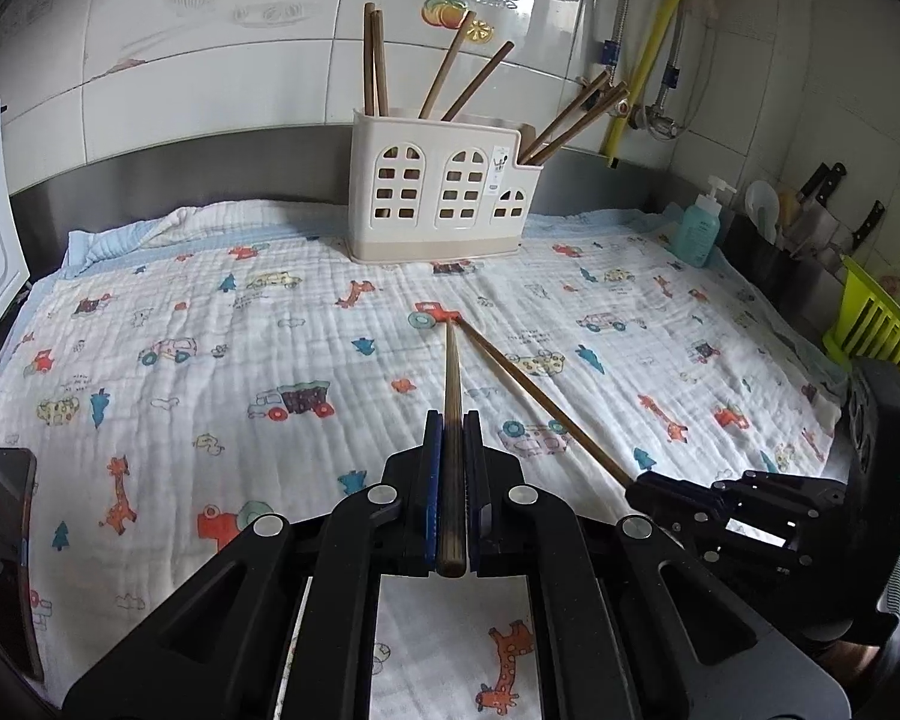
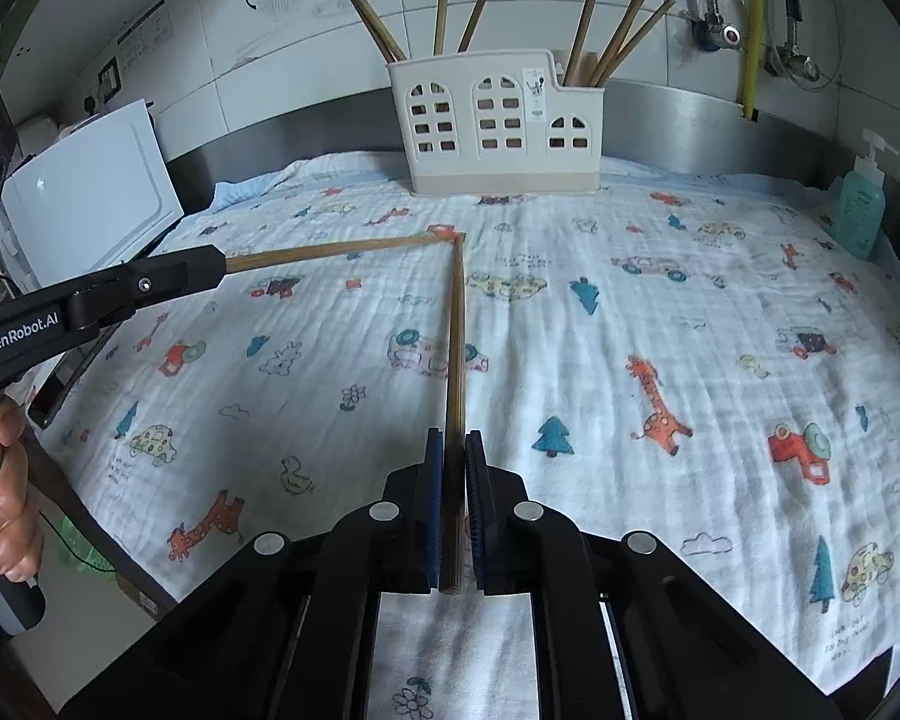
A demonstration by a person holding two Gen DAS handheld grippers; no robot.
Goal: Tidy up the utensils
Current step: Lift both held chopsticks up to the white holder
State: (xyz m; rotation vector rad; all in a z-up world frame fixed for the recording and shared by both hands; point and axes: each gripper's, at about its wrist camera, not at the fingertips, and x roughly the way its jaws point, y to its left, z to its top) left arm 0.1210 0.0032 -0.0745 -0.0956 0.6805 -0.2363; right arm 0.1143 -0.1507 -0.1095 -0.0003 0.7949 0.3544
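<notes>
My left gripper (image 1: 452, 420) is shut on a brown chopstick (image 1: 452, 372) that points forward, tip down on the cloth. My right gripper (image 2: 455, 438) is shut on a second chopstick (image 2: 457, 324); it also shows in the left wrist view (image 1: 534, 390), held by the right gripper (image 1: 636, 483). The two chopstick tips meet on the cloth in front of the holder. The left gripper (image 2: 219, 261) with its chopstick (image 2: 342, 249) shows at the left of the right wrist view. A cream utensil holder (image 1: 438, 192) (image 2: 498, 126) with window cut-outs stands at the back and holds several chopsticks.
A white cloth (image 1: 210, 330) printed with cars and giraffes covers the counter. A teal pump bottle (image 1: 699, 228) (image 2: 861, 207) stands at the back right. Knives (image 1: 828, 192) and a green rack (image 1: 876, 330) are at the far right. A phone (image 1: 6, 552) lies at the left edge. A white board (image 2: 90, 198) leans at the left.
</notes>
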